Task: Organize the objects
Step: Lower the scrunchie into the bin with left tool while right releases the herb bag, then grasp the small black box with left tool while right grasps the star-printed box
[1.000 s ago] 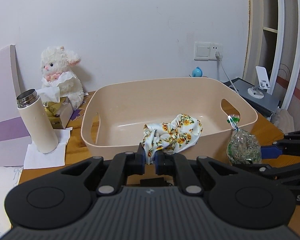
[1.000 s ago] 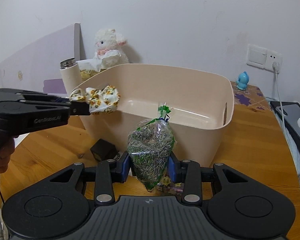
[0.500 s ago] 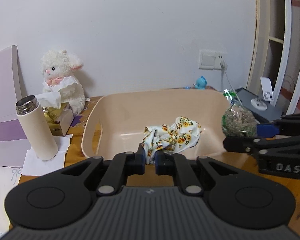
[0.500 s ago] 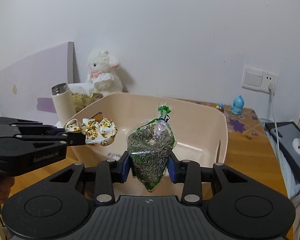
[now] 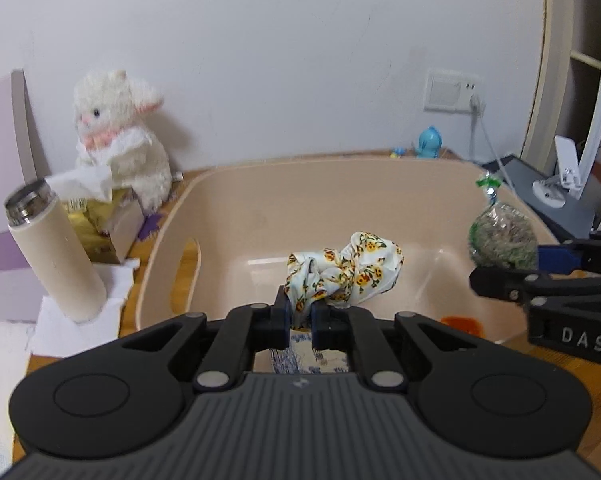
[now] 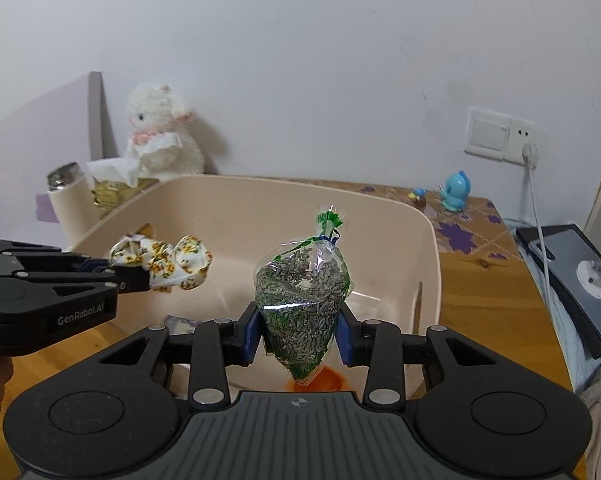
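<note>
My left gripper (image 5: pixel 300 316) is shut on a white floral scrunchie (image 5: pixel 346 274) and holds it above the inside of the beige plastic basin (image 5: pixel 168 240). The scrunchie also shows in the right wrist view (image 6: pixel 168 262). My right gripper (image 6: pixel 300 334) is shut on a clear bag of dried seeds (image 6: pixel 302 294) with a green tie, held over the basin (image 6: pixel 428 240). The bag shows at the right in the left wrist view (image 5: pixel 502 238). An orange item (image 6: pixel 324 378) and a printed packet (image 5: pixel 300 356) lie in the basin.
A beige thermos (image 5: pixel 52 252) stands on a tissue left of the basin, next to a tissue box (image 5: pixel 112 220) and a white plush lamb (image 5: pixel 120 148). A blue figurine (image 6: pixel 456 192) and a cable (image 6: pixel 540 240) are at the back right. A grey device (image 6: pixel 564 272) lies at the right.
Both grippers have risen and moved forward over the basin with their loads. The view now looks down into the basin, showing the orange item and packet.
</note>
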`<state>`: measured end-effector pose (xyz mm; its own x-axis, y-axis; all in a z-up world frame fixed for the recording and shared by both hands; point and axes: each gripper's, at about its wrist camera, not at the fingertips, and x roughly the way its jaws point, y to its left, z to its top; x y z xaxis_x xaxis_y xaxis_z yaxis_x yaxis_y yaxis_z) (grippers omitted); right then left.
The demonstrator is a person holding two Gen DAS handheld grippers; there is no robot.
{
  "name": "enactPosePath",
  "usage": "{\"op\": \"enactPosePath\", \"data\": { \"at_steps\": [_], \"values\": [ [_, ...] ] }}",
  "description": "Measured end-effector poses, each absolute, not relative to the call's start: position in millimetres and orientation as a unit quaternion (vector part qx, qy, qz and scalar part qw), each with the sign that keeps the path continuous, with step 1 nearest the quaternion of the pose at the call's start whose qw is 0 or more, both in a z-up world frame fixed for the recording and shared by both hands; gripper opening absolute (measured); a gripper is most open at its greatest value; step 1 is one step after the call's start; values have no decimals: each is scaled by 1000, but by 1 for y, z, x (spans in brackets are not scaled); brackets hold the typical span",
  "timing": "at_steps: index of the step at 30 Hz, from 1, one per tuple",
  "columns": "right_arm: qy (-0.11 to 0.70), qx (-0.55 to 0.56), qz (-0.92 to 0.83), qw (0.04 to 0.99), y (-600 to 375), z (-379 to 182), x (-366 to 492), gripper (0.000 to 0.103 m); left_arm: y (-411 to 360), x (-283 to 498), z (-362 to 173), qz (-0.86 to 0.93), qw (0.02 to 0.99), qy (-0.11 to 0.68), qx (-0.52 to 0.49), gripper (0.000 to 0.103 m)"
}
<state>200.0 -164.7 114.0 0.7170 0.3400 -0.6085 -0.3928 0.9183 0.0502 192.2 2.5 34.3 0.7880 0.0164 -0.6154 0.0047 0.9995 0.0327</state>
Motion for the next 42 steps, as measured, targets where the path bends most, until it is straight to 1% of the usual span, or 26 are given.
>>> {"op": "enactPosePath", "data": {
  "at_steps": [3,4,5,6,7,8,9,10,11,13,14,16,17,19,27,30,31,42],
  "values": [
    [335,-40,188,922,-167,107,209,39,2,198,26,10,940,340,23,14],
    [342,-38,187,920,-168,105,212,48,2,200,25,10,939,342,22,16],
    [347,-37,184,919,-168,104,214,51,3,200,24,13,939,342,19,18],
    [349,-36,181,919,-169,102,215,51,4,200,24,14,939,344,17,29],
    [348,-37,180,919,-170,101,215,53,5,200,25,15,939,344,15,44],
    [346,-40,178,920,-170,101,214,57,5,198,26,17,940,340,16,50],
    [344,-42,177,921,-171,102,213,59,5,196,27,19,942,334,17,62],
    [340,-43,176,923,-171,104,212,65,5,194,29,20,944,329,19,73],
    [336,-44,175,924,-171,105,210,73,5,192,32,22,946,323,21,75],
    [330,-44,173,927,-171,111,207,84,5,188,37,23,949,313,22,81],
    [325,-44,172,929,-172,114,204,88,5,185,40,23,951,308,23,82],
    [318,-42,172,931,-174,120,198,94,4,179,46,23,953,302,23,88],
    [314,-43,172,933,-175,124,195,98,5,176,49,24,954,298,21,89],
    [305,-44,172,936,-177,131,187,103,6,167,56,26,957,289,16,91],
    [305,-46,173,936,-192,143,153,103,8,129,67,24,958,284,16,92],
    [311,-50,174,933,-198,140,143,103,8,117,62,26,957,289,22,95],
    [315,-52,174,932,-200,137,141,103,8,114,60,27,956,293,24,98],
    [376,-68,167,909,-208,85,131,103,8,114,7,20,931,365,27,98]
  ]
}}
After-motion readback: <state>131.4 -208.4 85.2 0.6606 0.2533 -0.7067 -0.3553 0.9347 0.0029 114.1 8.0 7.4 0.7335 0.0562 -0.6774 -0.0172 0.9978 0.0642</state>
